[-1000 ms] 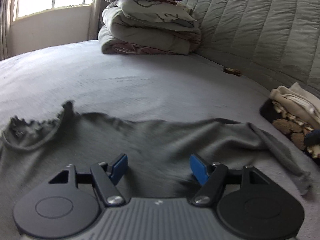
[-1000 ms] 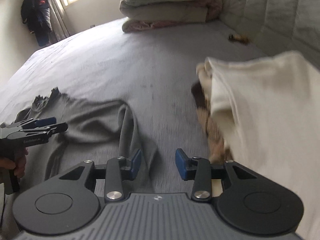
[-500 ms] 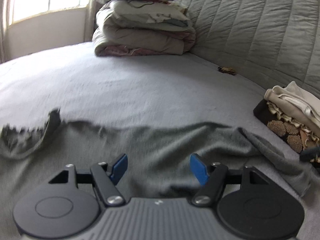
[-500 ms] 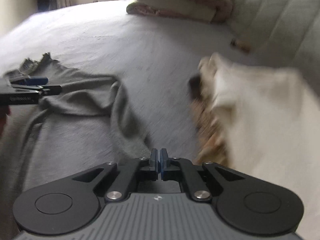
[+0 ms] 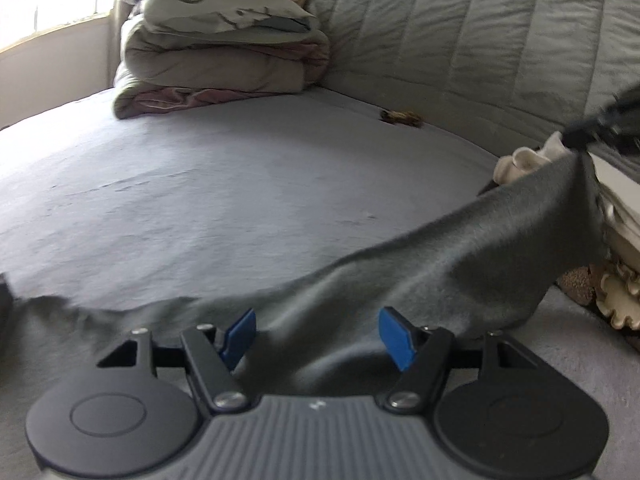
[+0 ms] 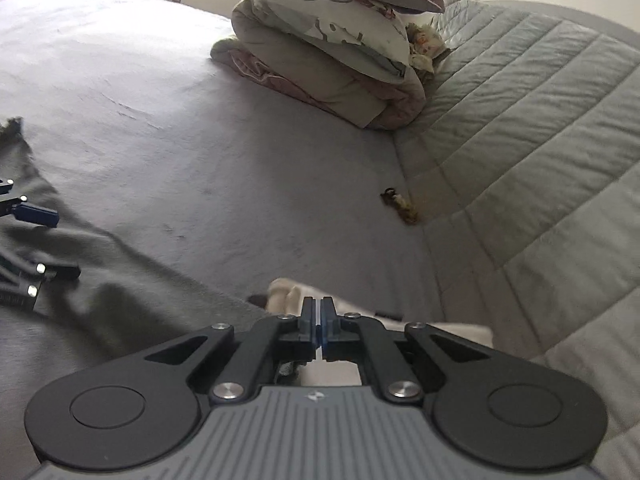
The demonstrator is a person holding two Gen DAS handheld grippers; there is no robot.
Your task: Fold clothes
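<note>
A dark grey garment (image 5: 460, 264) lies on the grey bed; its right end is lifted off the sheet. My right gripper (image 6: 318, 326) is shut on that end; in the left wrist view it shows at the upper right (image 5: 576, 136) with the cloth hanging from it. My left gripper (image 5: 318, 334) is open, low over the garment's middle, with cloth between and under its blue pads. In the right wrist view the garment (image 6: 132, 296) spreads at the left and the left gripper's fingers (image 6: 36, 214) reach in from the left edge.
A pile of folded cream and patterned clothes (image 5: 616, 248) sits at the right, under the lifted cloth. Stacked pillows and a duvet (image 5: 216, 52) stand at the back. A quilted headboard (image 6: 540, 140) runs along the right. A small brown object (image 6: 400, 206) lies by it.
My right gripper shut on the garment's right end and lifted it up to the right. My left gripper stayed open and moved lower and closer over the cloth.
</note>
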